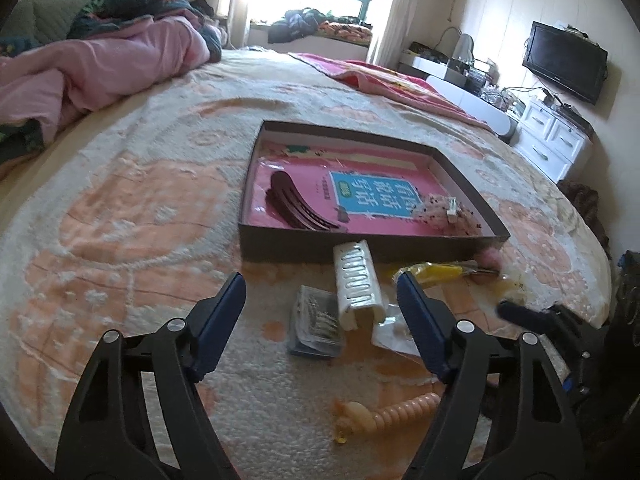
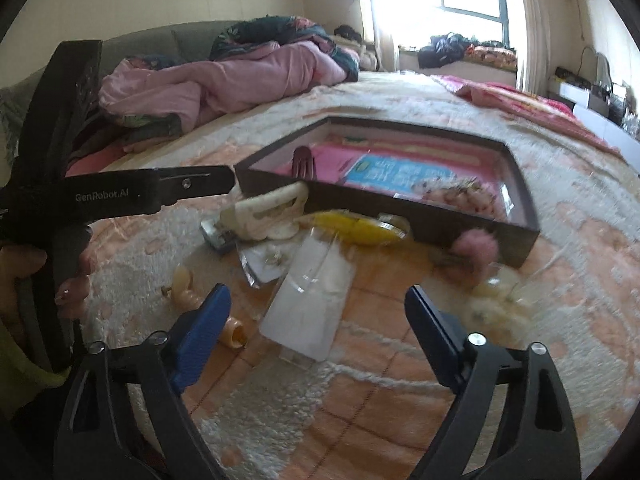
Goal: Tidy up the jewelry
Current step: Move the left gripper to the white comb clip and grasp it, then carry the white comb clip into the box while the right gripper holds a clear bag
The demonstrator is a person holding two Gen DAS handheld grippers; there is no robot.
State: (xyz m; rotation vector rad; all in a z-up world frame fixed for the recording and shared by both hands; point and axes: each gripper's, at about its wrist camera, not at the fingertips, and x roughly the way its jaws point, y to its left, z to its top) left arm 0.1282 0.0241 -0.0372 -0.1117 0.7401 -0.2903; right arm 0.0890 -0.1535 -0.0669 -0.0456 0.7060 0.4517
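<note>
In the left wrist view, a shallow dark cardboard tray point(image 1: 372, 246) is sitting on the peach-and-cream bedspread point(image 1: 120, 216), holding a dark curved hair clip point(image 1: 298, 202) on a pink booklet point(image 1: 360, 200). A white ribbed plastic hair clip point(image 1: 358, 284) is leaning against its near wall. The left gripper point(image 1: 320, 292) is hovering wide apart, gripping nothing.

In the right wrist view, a clear flat plastic sleeve point(image 2: 308, 300) is lying before the tray beside a yellow clip point(image 2: 352, 226). The right gripper point(image 2: 318, 300) is gaping wide over it, empty.
</note>
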